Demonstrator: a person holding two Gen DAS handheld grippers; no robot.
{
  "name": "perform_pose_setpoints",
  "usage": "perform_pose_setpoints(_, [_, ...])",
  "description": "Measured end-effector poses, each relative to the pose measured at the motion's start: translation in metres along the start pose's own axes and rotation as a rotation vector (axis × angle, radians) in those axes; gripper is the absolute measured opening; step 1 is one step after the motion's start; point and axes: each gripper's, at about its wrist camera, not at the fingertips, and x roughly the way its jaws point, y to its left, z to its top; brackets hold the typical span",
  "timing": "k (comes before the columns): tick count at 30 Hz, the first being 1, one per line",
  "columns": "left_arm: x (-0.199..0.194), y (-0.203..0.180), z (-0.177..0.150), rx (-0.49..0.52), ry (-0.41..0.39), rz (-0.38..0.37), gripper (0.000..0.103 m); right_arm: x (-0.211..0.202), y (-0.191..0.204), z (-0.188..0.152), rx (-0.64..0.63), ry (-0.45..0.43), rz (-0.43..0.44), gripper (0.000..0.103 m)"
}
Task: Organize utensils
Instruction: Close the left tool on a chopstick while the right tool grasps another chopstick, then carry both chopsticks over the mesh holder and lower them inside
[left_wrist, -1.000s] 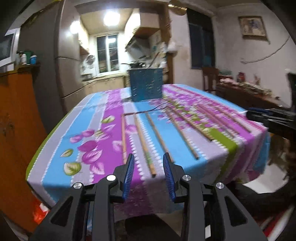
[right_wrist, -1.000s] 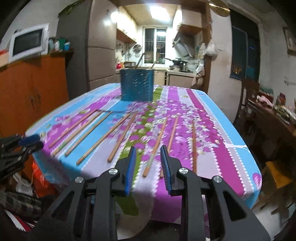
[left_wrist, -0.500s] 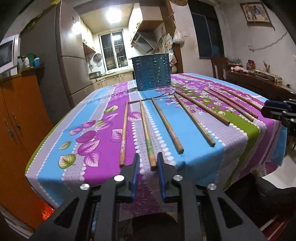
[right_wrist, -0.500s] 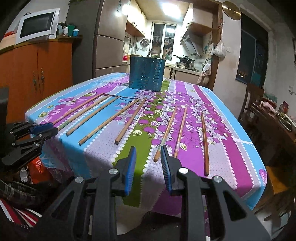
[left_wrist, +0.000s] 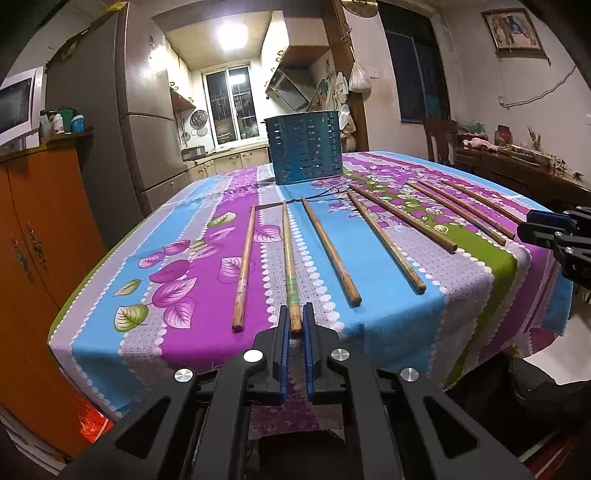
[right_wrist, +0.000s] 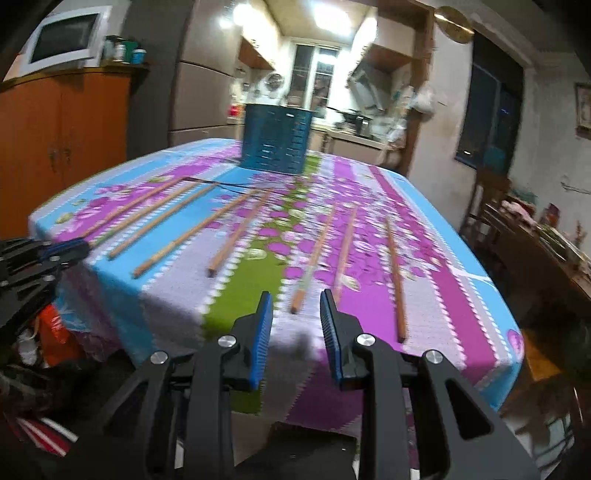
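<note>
Several wooden chopsticks lie side by side on the flowered tablecloth (left_wrist: 373, 325), pointing at a blue perforated utensil holder (left_wrist: 304, 147) that stands upright at the far end (right_wrist: 277, 138). My left gripper (left_wrist: 294, 314) is shut on the near end of the green-banded chopstick (left_wrist: 290, 266), second from the left, which still rests on the cloth. My right gripper (right_wrist: 295, 295) is at the table's near edge and its jaws are closing. The near end of a pale-tipped chopstick (right_wrist: 314, 254) lies between the tips, untouched by the pads. Each gripper shows at the edge of the other's view.
An orange cabinet (left_wrist: 33, 240) and a grey fridge (left_wrist: 147, 122) stand left of the table. A dark sideboard (left_wrist: 517, 166) with clutter and a wooden chair (left_wrist: 437, 136) are to the right. The cloth hangs over the table's near edge, with bags on the floor below.
My left gripper came down to the table edge and shut on the green-banded chopstick's end. My right gripper sank closer to the edge, and its jaws narrowed a little.
</note>
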Motion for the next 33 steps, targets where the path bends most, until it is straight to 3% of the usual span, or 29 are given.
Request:
perform_pose_setpoints(9, [0.0, 0.0, 0.0, 0.007, 0.0, 0.002, 0.008, 0.03, -0.014, -0.004, 0.032, 0.048, -0.047, 0.015])
perform_pose_setpoints(14, [0.001, -0.001, -0.001, 0.008, 0.002, 0.006, 0.008, 0.035, -0.011, -0.006, 0.041, 0.018, -0.05, 0.007])
perform_pose_setpoints(26, [0.0, 0.002, 0.001, -0.007, 0.006, -0.011, 0.008, 0.031, -0.025, -0.011, 0.181, -0.029, -0.001, 0.005])
perform_pose_setpoints(33, [-0.004, 0.008, 0.009, -0.011, 0.022, 0.008, 0.008, 0.003, -0.025, 0.006, 0.123, -0.097, -0.018, 0.005])
